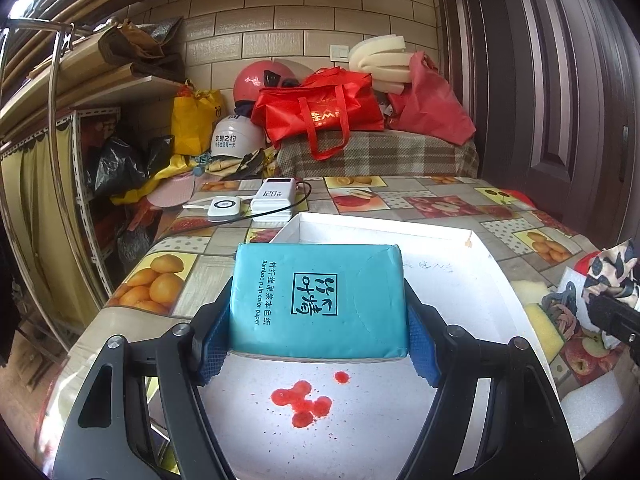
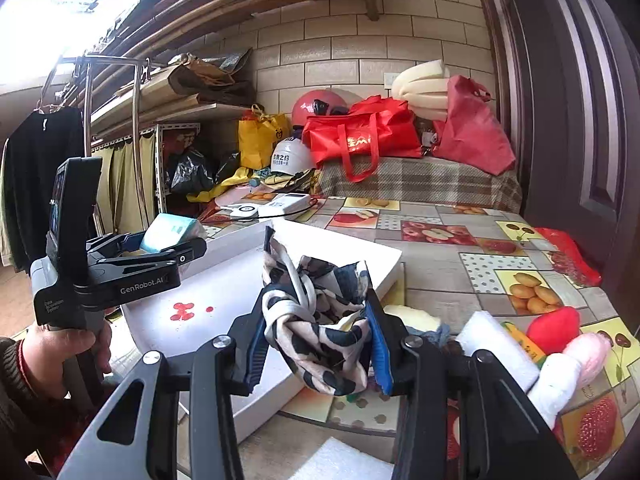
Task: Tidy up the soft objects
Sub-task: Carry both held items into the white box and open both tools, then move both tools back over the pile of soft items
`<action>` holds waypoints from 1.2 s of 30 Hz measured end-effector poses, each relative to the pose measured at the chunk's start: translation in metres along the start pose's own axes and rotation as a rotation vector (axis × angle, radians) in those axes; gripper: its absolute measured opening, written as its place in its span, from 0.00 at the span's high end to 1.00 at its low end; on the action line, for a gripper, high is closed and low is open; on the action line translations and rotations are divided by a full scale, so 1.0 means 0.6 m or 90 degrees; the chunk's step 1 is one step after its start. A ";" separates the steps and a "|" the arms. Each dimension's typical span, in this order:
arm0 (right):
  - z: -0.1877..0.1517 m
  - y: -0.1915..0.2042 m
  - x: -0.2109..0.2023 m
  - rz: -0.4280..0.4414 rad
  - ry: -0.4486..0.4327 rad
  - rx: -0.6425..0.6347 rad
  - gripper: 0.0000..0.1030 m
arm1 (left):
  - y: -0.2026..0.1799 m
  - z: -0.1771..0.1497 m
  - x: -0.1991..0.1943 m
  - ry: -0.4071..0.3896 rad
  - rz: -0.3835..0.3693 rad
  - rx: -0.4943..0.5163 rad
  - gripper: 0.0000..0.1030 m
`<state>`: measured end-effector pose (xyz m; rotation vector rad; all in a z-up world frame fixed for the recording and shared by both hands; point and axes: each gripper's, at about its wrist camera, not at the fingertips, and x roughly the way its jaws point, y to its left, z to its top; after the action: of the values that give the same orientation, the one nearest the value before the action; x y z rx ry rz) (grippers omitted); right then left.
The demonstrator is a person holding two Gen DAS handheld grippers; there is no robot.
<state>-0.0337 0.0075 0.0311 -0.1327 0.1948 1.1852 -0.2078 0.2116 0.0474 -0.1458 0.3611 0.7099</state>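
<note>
My left gripper (image 1: 318,344) is shut on a teal tissue pack (image 1: 318,300) and holds it over the white tray (image 1: 400,236), which has red stains. My right gripper (image 2: 318,356) is shut on a knotted black-and-white patterned scarf (image 2: 320,320), held just above the tray's right edge (image 2: 384,272). The left gripper with the tissue pack (image 2: 168,232) also shows in the right wrist view, at the tray's left side. The scarf (image 1: 612,272) shows at the far right of the left wrist view.
On the fruit-print tablecloth (image 2: 480,248) right of the tray lie a yellow sponge (image 1: 540,328), white foam blocks (image 2: 496,344), a knotted rope piece (image 1: 560,312) and a red and pink plush (image 2: 560,328). A power bank (image 1: 276,200) lies behind the tray. Bags and helmets stand at the back.
</note>
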 end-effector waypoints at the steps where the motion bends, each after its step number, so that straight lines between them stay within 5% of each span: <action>1: 0.001 0.005 0.009 0.005 0.008 0.001 0.58 | -0.002 0.001 0.001 0.000 0.000 0.004 0.28; 9: 0.001 0.034 0.078 0.013 0.070 0.013 0.58 | -0.006 0.014 0.042 0.024 0.011 0.009 0.28; 17: 0.012 0.072 0.104 -0.016 0.060 -0.033 0.56 | 0.003 0.017 0.038 0.012 0.024 -0.009 0.27; 20: 0.014 0.063 0.116 -0.018 0.081 -0.019 0.43 | -0.007 0.015 0.028 -0.004 0.041 0.008 0.26; 22: 0.014 0.055 0.123 -0.029 0.094 -0.004 0.20 | -0.007 0.014 0.019 -0.021 0.057 0.005 0.23; 26: 0.013 0.048 0.117 -0.031 0.089 0.008 0.20 | 0.006 0.014 0.015 -0.024 0.063 -0.017 0.17; 29: 0.014 0.054 0.110 -0.032 0.077 0.001 0.20 | 0.012 0.014 0.017 -0.019 0.072 -0.027 0.00; 36: 0.017 0.054 0.106 -0.033 0.065 0.002 0.19 | 0.013 0.014 0.012 -0.028 0.067 -0.029 0.00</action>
<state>-0.0398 0.0793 0.0268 -0.1939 0.2814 1.1278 -0.2058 0.2241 0.0524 -0.1543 0.3118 0.8241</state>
